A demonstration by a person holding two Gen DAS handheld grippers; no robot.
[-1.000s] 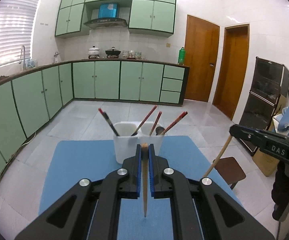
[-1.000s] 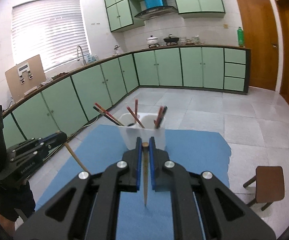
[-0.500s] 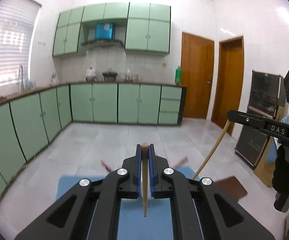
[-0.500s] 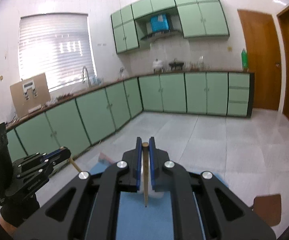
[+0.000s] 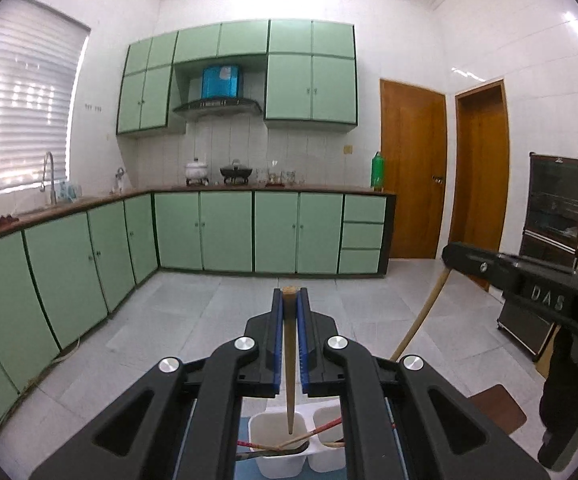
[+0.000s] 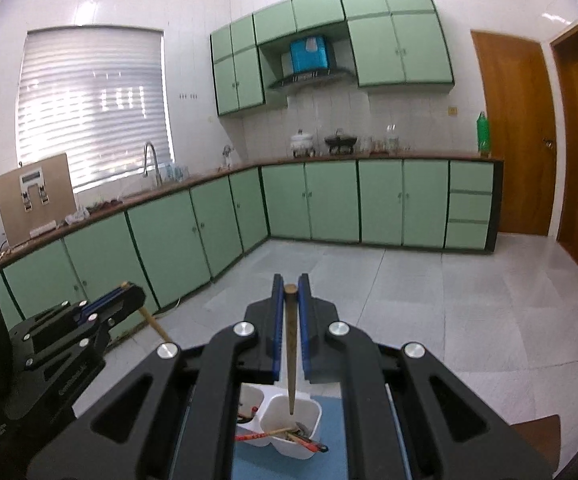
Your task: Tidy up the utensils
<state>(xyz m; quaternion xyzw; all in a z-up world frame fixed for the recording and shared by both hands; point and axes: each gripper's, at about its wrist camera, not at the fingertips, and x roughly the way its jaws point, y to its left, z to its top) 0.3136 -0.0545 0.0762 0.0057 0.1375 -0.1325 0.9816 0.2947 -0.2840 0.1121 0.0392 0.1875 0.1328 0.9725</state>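
Note:
My left gripper (image 5: 289,300) is shut on a wooden chopstick (image 5: 289,364) that hangs tip down over the left cup of a white two-cup holder (image 5: 273,462). My right gripper (image 6: 290,286) is shut on a darker wooden chopstick (image 6: 290,360) whose tip hangs over the right cup of the same holder (image 6: 289,446). Several red and wooden chopsticks lie slanted inside the cups. The right gripper also shows at the right of the left wrist view (image 5: 455,254), the left gripper at the left of the right wrist view (image 6: 131,294).
The holder stands on a blue mat (image 6: 329,468). A brown stool (image 5: 497,404) stands on the tiled floor to the right. Green cabinets line the back and left walls, two wooden doors the right.
Both grippers have risen and moved forward with their chopsticks. The holder, earlier ahead of the fingers, now sits low under them with the chopstick tips over its cups.

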